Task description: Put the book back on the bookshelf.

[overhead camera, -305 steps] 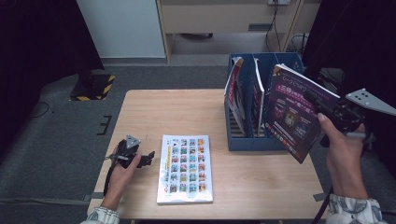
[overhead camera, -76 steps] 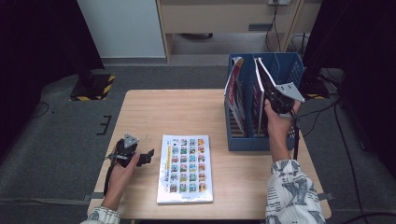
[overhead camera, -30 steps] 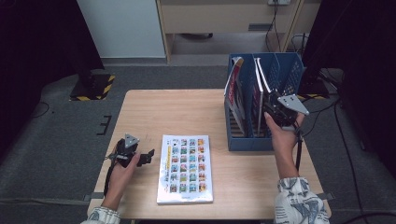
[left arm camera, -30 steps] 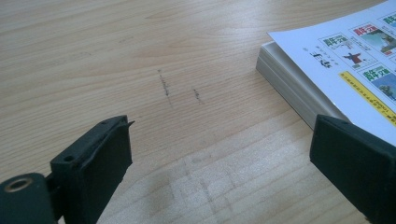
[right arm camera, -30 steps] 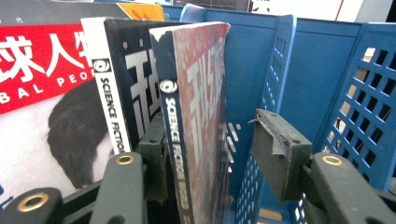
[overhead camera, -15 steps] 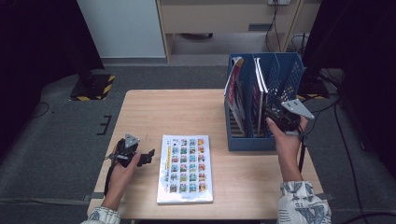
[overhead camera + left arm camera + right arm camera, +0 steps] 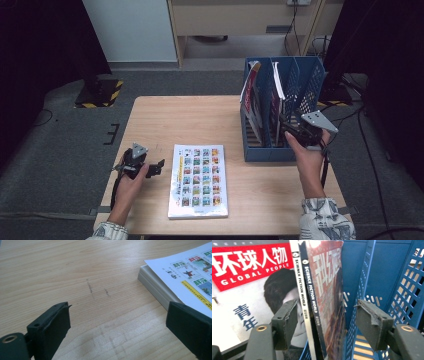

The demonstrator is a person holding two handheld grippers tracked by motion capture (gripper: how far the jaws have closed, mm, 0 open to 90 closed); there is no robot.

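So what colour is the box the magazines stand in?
Blue: the magazine rack has walls with little holes. The right gripper view shows it best.

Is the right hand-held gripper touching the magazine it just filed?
Apart. The right gripper view shows the right hand-held gripper, which has just been opening, with visible gaps between both pads and the magazine standing in the blue file rack.

Right tool (image 7: 292,131) no longer carries the dark magazine (image 7: 329,297); it now stands in the blue file rack (image 7: 305,75) beside another magazine. Jaws just opened, straddling its spine without pressing; hand drawn slightly back.
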